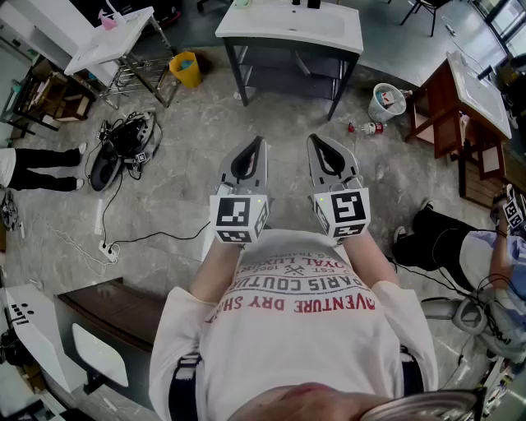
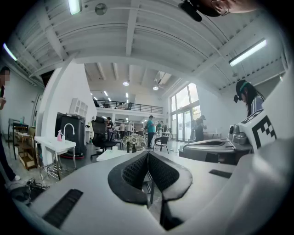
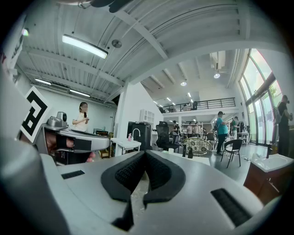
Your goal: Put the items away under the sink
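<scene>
I hold both grippers level at chest height, side by side, pointing toward the white sink point(image 1: 289, 25) on its dark frame across the floor. An open shelf point(image 1: 279, 80) sits under the basin. On the floor to the sink's right lie a small bottle point(image 1: 366, 127) and a pale bucket point(image 1: 385, 101) with things in it. A yellow bucket point(image 1: 186, 68) stands to the sink's left. My left gripper point(image 1: 260, 141) point(image 2: 148, 153) is shut and empty. My right gripper point(image 1: 313, 138) point(image 3: 144, 153) is shut too, with nothing between its pads.
A second white sink table point(image 1: 107, 41) stands at the far left, a wooden vanity point(image 1: 477, 90) at the right. Black gear and cables point(image 1: 123, 150) lie on the floor at left. A person's legs point(image 1: 41, 168) show at left, another person crouches at right point(image 1: 444, 242).
</scene>
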### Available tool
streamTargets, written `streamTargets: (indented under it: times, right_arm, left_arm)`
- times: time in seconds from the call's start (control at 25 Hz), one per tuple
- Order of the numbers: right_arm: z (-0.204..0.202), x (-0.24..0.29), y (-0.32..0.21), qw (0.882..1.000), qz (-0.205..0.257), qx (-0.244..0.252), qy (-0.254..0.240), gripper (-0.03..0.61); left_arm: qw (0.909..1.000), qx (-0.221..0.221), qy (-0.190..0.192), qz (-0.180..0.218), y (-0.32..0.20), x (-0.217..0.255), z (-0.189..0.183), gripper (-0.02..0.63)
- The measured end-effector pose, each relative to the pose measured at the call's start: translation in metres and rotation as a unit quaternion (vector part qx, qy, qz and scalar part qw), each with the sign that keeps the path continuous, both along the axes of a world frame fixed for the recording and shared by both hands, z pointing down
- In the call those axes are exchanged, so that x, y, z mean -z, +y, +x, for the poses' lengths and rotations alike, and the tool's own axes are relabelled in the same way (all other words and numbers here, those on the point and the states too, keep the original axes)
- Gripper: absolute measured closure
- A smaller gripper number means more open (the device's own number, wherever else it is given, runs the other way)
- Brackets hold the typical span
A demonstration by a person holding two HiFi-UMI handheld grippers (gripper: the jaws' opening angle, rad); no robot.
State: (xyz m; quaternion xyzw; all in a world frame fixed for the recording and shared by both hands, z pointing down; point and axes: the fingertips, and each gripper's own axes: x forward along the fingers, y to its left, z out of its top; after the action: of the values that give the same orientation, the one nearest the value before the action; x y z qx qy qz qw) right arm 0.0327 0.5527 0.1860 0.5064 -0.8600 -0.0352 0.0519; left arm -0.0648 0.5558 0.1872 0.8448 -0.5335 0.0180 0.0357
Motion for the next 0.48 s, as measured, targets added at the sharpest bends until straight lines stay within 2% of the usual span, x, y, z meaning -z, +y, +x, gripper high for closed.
streamTargets:
  times: [0.48]
  right_arm:
    - [0.0005,-0.0052,-0.0051,1.000,-0.008,-0.006,-0.011,0.554]
  left_arm:
    - [0.9997,0.006,0.017,-0.016,-0.0045,-0.0058,-0.0048,0.591]
